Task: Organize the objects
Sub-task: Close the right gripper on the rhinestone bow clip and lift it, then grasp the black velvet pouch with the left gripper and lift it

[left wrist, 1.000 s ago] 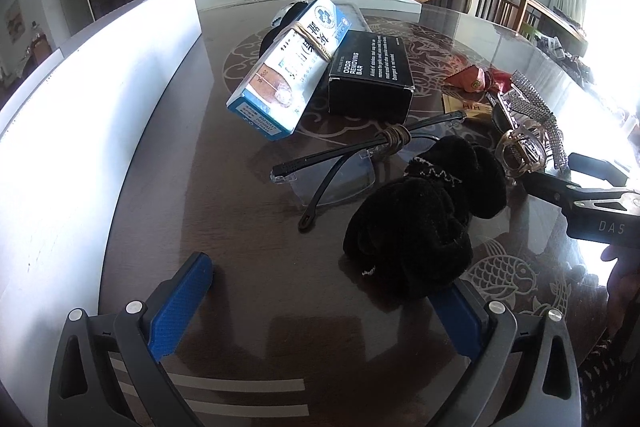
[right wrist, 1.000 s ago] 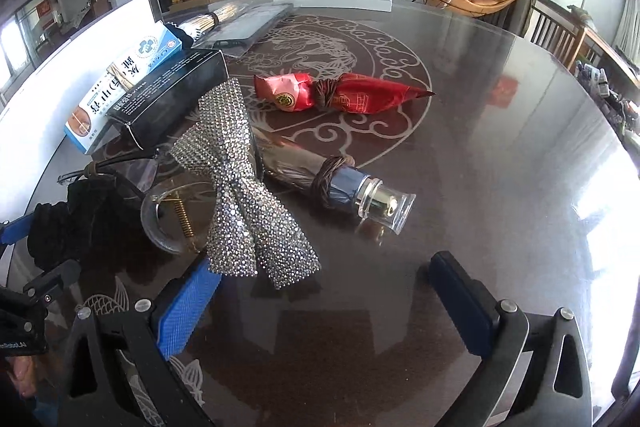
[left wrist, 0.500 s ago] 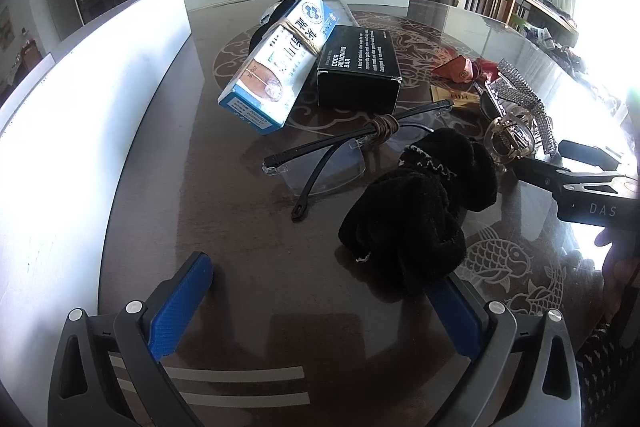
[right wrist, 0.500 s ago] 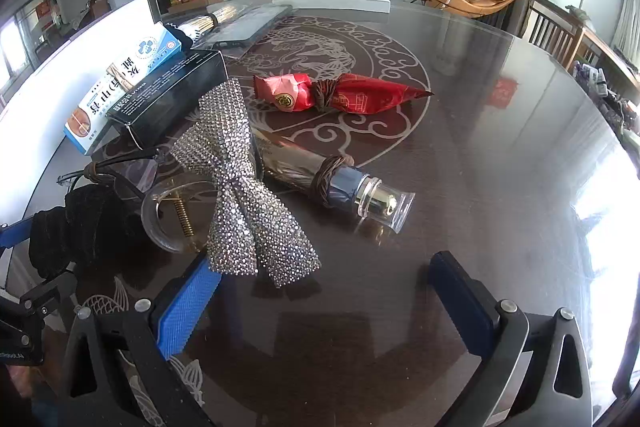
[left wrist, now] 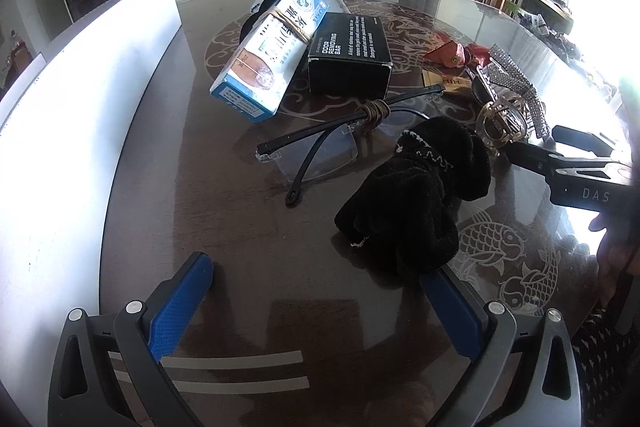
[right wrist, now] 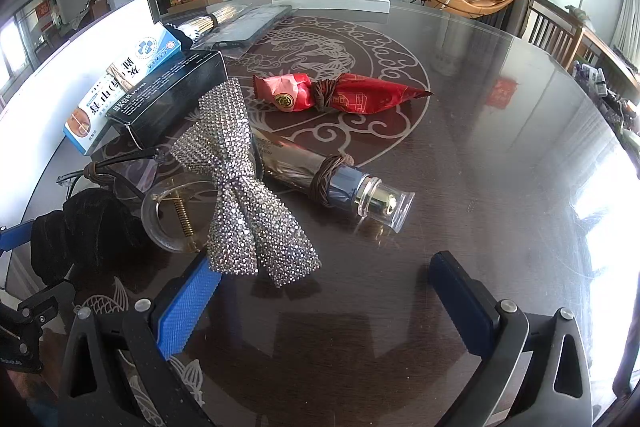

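Low in the left wrist view, the left gripper point(left wrist: 316, 301) hangs over the dark worktop point(left wrist: 224, 219) with its jaws spread wide and holding nothing; a black scrunchie point(left wrist: 412, 203) lies just ahead, touching or nearly touching the inner side of the right-hand finger. Behind it, toward the middle of the frame, sit glasses point(left wrist: 320, 147) bound with a brown band, then a black box point(left wrist: 352, 55) and a blue-and-white box point(left wrist: 272, 55). At the bottom of the right wrist view, the right gripper point(right wrist: 324, 291) is likewise wide open and empty, a rhinestone bow clip point(right wrist: 240, 187) resting by its left finger and a tube point(right wrist: 332, 183) just beyond. If the scrunchie is the next pick, I would shift the left gripper rightward to centre the soft bundle between the jaws, press low and close slowly, keeping clear of the glasses' arm.
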Available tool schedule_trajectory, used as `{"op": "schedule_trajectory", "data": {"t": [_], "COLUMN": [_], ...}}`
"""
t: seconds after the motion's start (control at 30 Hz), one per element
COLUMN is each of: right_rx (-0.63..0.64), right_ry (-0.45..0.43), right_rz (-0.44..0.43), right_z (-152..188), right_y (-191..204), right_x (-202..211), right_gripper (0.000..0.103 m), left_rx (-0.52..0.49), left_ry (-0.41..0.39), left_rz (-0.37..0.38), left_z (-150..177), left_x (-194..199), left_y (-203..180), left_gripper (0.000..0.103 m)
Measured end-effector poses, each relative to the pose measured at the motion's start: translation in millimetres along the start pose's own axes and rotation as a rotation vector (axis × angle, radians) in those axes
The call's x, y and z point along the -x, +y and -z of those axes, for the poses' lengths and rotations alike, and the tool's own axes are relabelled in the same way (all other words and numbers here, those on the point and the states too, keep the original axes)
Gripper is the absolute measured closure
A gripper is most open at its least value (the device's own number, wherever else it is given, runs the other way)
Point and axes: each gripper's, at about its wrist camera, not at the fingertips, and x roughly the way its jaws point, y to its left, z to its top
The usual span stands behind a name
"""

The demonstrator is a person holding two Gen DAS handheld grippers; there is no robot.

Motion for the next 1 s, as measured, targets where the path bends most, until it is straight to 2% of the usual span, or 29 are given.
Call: {"op": "schedule_trajectory", "data": {"t": [0.1, 0.23, 0.47, 0.8, 0.83, 0.9, 1.0], "right_rx": [0.0, 0.0, 0.0, 0.0, 0.0, 0.0, 0.0], "right_ry": [0.0, 0.0, 0.0, 0.0, 0.0, 0.0, 0.0], "right_rz": [0.0, 0.0, 0.0, 0.0, 0.0, 0.0, 0.001], "right_z": [0.0, 0.1, -0.1, -0.1, -0.1, -0.1, -0.1], "right_y": [0.1, 0.1, 0.3, 0.4, 0.4, 0.4, 0.5], "right_x": [-0.1, -0.2, -0.3, -0.6, -0.6, -0.7, -0.9], "right_gripper": [0.0, 0.0, 0.0, 0.0, 0.0, 0.0, 0.0], "left_rx": [-0.009, -0.022, -0.131, -0.169, -0.176, -0.188, -0.18], "left_ry": [0.019, -0.042, -0.063, -0.023, -0.025, -0.021, -0.006], "left_rz": [0.049, 0.087, 0.226, 0.243, 0.232, 0.217, 0.203], "left_z": [-2.8, -18.5, -45.4, -54.1, -52.9, -49.8, -41.2], "left_x": [3.4, 15.6, 19.8, 1.2, 0.8, 0.0, -2.3], "left_y": [2.4, 3.1, -22.9, -52.1, -54.0, -56.3, -57.9], "left_gripper": [0.0, 0.0, 0.0, 0.0, 0.002, 0.031, 0.055]}}
